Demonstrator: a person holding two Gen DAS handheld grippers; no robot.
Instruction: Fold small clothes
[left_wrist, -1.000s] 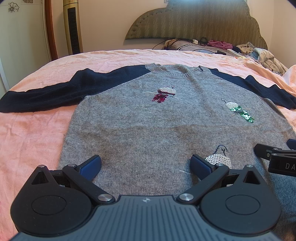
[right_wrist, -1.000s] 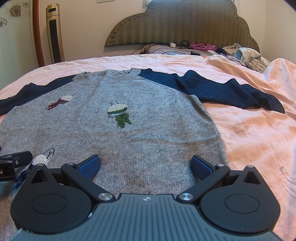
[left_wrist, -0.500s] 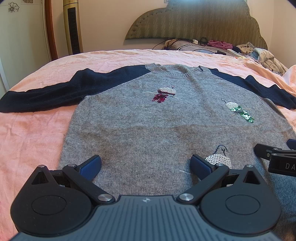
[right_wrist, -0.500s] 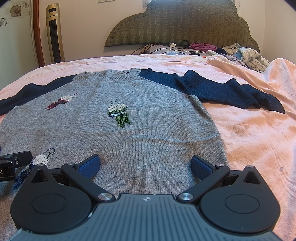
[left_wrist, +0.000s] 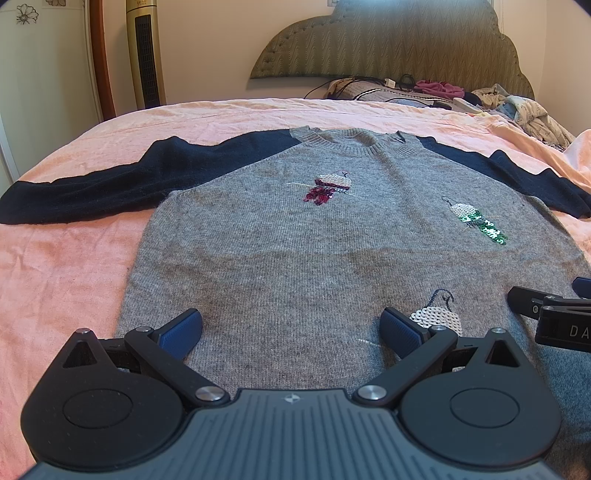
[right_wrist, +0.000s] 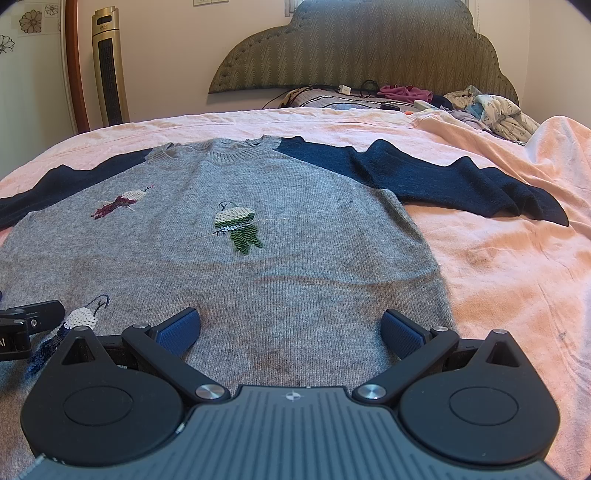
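A grey knit sweater (left_wrist: 314, 258) (right_wrist: 295, 229) with navy sleeves and sequin bird patches lies flat, front up, on a pink bed. Its left sleeve (left_wrist: 99, 188) and right sleeve (right_wrist: 443, 181) are spread out sideways. My left gripper (left_wrist: 291, 328) hovers open over the lower left part of the sweater, with nothing between its blue pads. Just as open and empty, my right gripper (right_wrist: 291, 328) sits over the lower right part, near the sweater's side edge. Each gripper shows at the edge of the other's view.
The pink bedsheet (left_wrist: 66, 266) (right_wrist: 517, 277) surrounds the sweater. A padded headboard (left_wrist: 391, 40) stands at the far end, with a heap of clothes and cables (right_wrist: 480, 107) beneath it. A tall gold fan heater (left_wrist: 144, 55) stands by the wall at the left.
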